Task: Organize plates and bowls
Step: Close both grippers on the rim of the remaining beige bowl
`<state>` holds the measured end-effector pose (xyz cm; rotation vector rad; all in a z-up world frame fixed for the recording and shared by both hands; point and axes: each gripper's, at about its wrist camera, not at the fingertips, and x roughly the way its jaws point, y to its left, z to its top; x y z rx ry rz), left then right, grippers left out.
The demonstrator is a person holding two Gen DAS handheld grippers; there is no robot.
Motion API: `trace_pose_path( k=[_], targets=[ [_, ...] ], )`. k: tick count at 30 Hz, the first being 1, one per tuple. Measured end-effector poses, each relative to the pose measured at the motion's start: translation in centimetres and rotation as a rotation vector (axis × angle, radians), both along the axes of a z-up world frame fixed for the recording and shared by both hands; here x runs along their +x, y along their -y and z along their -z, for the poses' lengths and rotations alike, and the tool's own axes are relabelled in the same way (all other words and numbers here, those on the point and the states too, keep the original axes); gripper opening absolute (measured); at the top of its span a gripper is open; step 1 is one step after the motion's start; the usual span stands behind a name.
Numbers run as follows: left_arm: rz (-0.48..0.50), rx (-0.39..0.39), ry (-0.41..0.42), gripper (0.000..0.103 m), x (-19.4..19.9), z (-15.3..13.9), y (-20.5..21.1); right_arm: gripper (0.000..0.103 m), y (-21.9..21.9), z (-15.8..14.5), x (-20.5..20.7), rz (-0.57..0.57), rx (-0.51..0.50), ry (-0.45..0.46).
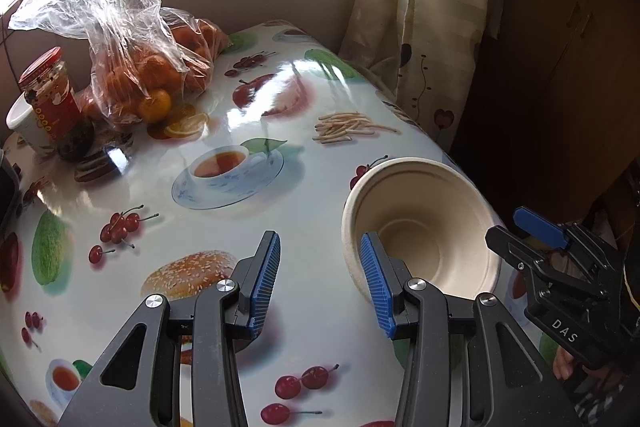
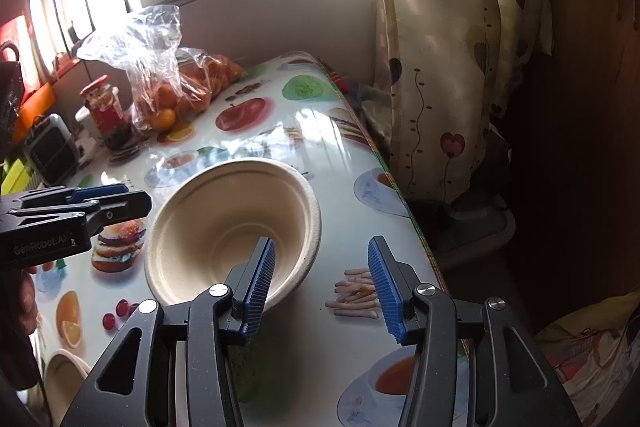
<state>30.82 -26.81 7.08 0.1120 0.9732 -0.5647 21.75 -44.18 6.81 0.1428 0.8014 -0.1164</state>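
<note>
The bowl [image 1: 424, 227] sits upright on the table [image 1: 312, 155], at the lower right of the left wrist view and in the middle of the right wrist view [image 2: 234, 227], near the table's right edge.

Both claws stand partly open and hold nothing. In the left wrist view the left gripper [image 1: 318, 283] fills the bottom of the frame: its right finger overlaps the bowl's near-left rim, its left finger is over bare cloth, and whether either touches the rim I cannot tell. In the right wrist view the right gripper [image 2: 322, 287] does the mirror of this: its left finger lies across the bowl's near-right rim, its right finger is over printed fries on the cloth.

Each view catches the other claw from the side: the right gripper [image 1: 524, 231] at the right edge of the left view, with fingertips of a hand below it, and the left gripper [image 2: 116, 199] at the left edge of the right view.

Both views show a bag of oranges [image 1: 140, 67] and a red-lidded jar [image 1: 50, 95] at upper left, a barred window and a curtain [image 1: 424, 7].

Only the right view shows a second bowl [image 2: 64, 375] at lower left, partly cut off, and a small grey heater-like box [image 2: 52, 147] at the left.
</note>
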Motion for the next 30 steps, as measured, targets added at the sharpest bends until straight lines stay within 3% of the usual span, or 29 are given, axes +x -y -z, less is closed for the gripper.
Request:
trace_pose_path(
  k=[8,19,30],
  targets=[
    [0.018,-0.015,-0.014,0.037,0.1,0.4,0.7,0.04,0.1,0.5,0.4,-0.007,0.025,-0.008],
    [0.037,-0.022,-0.048,0.015,0.3,1.2,1.1,0.029,0.0,1.1,0.8,-0.02,0.055,-0.019],
    [0.04,-0.029,-0.061,0.01,0.5,1.4,1.3,0.022,-0.4,1.1,0.9,-0.029,0.057,-0.017]
  ],
)
